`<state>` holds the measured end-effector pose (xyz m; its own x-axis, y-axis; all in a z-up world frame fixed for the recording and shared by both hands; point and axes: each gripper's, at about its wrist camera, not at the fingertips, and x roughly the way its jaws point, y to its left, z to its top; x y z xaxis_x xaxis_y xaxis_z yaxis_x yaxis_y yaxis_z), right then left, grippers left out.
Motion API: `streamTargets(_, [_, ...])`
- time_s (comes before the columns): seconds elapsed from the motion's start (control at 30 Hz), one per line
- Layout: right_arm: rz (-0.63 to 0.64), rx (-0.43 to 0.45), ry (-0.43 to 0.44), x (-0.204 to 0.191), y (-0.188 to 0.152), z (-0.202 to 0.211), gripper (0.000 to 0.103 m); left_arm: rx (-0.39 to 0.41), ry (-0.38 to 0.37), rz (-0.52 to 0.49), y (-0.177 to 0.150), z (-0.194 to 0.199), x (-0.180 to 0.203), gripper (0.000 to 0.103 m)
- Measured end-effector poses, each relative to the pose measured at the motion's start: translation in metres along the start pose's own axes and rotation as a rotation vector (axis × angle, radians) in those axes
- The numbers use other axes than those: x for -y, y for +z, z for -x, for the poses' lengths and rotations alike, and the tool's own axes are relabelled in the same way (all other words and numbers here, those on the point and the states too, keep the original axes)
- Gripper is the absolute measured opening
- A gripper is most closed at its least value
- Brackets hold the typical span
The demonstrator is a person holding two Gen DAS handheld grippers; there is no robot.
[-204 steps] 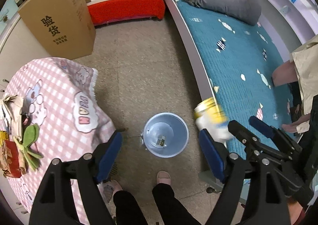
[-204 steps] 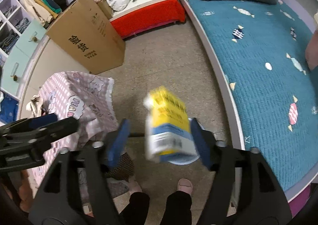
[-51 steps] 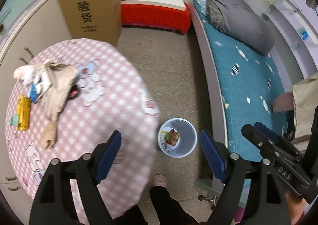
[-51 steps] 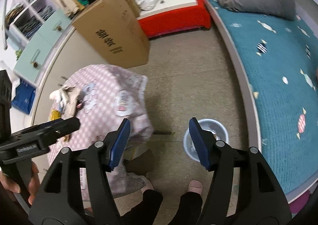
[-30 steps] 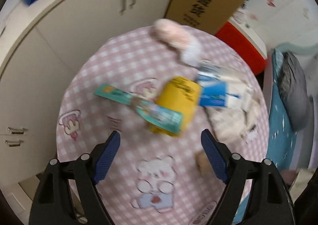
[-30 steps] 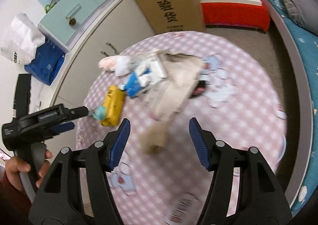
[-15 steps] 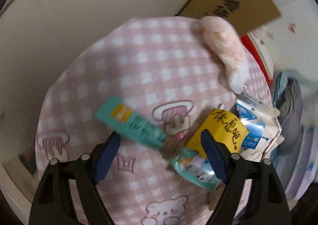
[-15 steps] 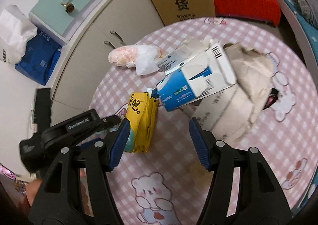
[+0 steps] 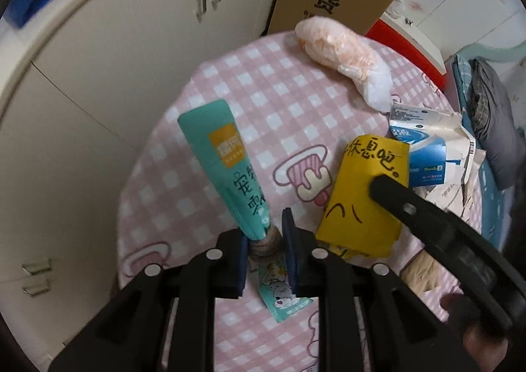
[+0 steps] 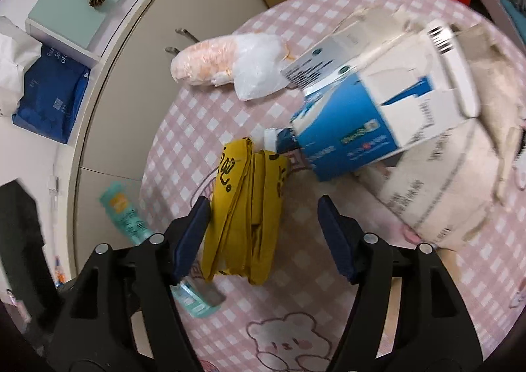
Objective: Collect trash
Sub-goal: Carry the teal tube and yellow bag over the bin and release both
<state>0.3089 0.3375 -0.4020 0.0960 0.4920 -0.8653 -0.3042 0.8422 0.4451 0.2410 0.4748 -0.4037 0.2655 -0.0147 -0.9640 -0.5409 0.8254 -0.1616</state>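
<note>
The left tool [image 9: 265, 242] has just been closing and is now clenching the teal tube [image 9: 227, 168] at its cap, on the pink surface [image 9: 289, 99]; the right tool [image 10: 263, 234] is hanging released around the yellow packet [image 10: 243, 217]; both pieces seem nearly ready for lifting.

Each tool [image 9: 265, 242] is black plastic with silver screws and dark blue pads [image 10: 192, 235].

Soft indoor light, fisheye warp, slight blur
</note>
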Motion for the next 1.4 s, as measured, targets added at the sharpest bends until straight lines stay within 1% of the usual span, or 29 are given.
streamTargets(0.03, [0.005,-0.032,0.002,0.000,0.001,-0.007,0.067,0.011,0.006,-0.009,0.000,0.004,0.002,0.018])
streamTargets(0.07, [0.009,-0.024,0.016,-0.001,0.001,-0.007,0.069,0.020,0.017,-0.018,0.000,0.009,0.003,0.018])
streamTargets(0.1, [0.025,-0.033,0.034,-0.003,0.001,-0.008,0.052,0.028,0.028,-0.030,-0.001,0.012,0.005,0.018])
streamTargets(0.13, [0.040,-0.061,0.054,-0.004,0.001,-0.012,0.039,0.037,0.041,-0.042,-0.001,0.016,0.008,0.018])
streamTargets(0.23, [0.068,-0.036,0.085,-0.005,-0.002,0.001,0.035,0.066,0.063,-0.073,-0.001,0.032,0.020,0.018])
streamTargets(0.3, [0.085,-0.002,0.100,-0.004,-0.005,0.021,0.035,0.087,0.077,-0.099,-0.004,0.045,0.027,0.018])
streamTargets(0.33, [0.095,0.015,0.105,-0.002,-0.006,0.032,0.035,0.103,0.078,-0.119,-0.006,0.054,0.037,0.018])
streamTargets(0.43, [0.101,0.081,0.125,0.010,-0.008,0.077,0.035,0.142,0.085,-0.171,-0.013,0.075,0.063,0.018])
streamTargets(0.47, [0.100,0.114,0.132,0.019,-0.009,0.099,0.035,0.158,0.079,-0.191,-0.016,0.084,0.077,0.018])
streamTargets(0.53, [0.091,0.160,0.139,0.035,-0.009,0.129,0.035,0.180,0.067,-0.228,-0.020,0.097,0.105,0.018])
streamTargets(0.6, [0.075,0.223,0.138,0.063,-0.011,0.170,0.035,0.209,0.055,-0.281,-0.027,0.109,0.141,0.018])
streamTargets(0.67, [0.056,0.259,0.132,0.088,-0.012,0.199,0.035,0.233,0.037,-0.327,-0.036,0.120,0.177,0.018])
streamTargets(0.77, [0.016,0.328,0.095,0.144,-0.020,0.254,0.035,0.253,0.002,-0.409,-0.053,0.130,0.240,0.018])
streamTargets(0.83, [-0.015,0.356,0.071,0.174,-0.024,0.277,0.035,0.256,-0.018,-0.454,-0.066,0.133,0.278,0.018])
streamTargets(0.87, [-0.038,0.367,0.054,0.199,-0.028,0.294,0.035,0.249,-0.036,-0.483,-0.075,0.132,0.305,0.019])
streamTargets(0.9, [-0.059,0.377,0.036,0.218,-0.033,0.306,0.035,0.247,-0.048,-0.503,-0.082,0.131,0.324,0.019])
streamTargets(0.93, [-0.073,0.386,0.023,0.231,-0.036,0.315,0.035,0.243,-0.059,-0.523,-0.091,0.130,0.343,0.019])
streamTargets(0.97, [-0.089,0.395,0.007,0.248,-0.041,0.325,0.035,0.230,-0.074,-0.558,-0.102,0.126,0.371,0.019])
streamTargets(1.1, [-0.171,0.425,-0.065,0.324,-0.065,0.367,0.035,0.189,-0.119,-0.638,-0.139,0.113,0.441,0.019])
streamTargets(1.17, [-0.202,0.436,-0.098,0.351,-0.074,0.381,0.035,0.158,-0.143,-0.677,-0.158,0.103,0.478,0.019])
streamTargets(1.3, [-0.276,0.454,-0.142,0.408,-0.098,0.406,0.035,0.102,-0.175,-0.730,-0.188,0.081,0.529,0.019])
streamTargets(1.4, [-0.315,0.466,-0.162,0.439,-0.111,0.420,0.035,0.060,-0.189,-0.752,-0.206,0.067,0.563,0.019])
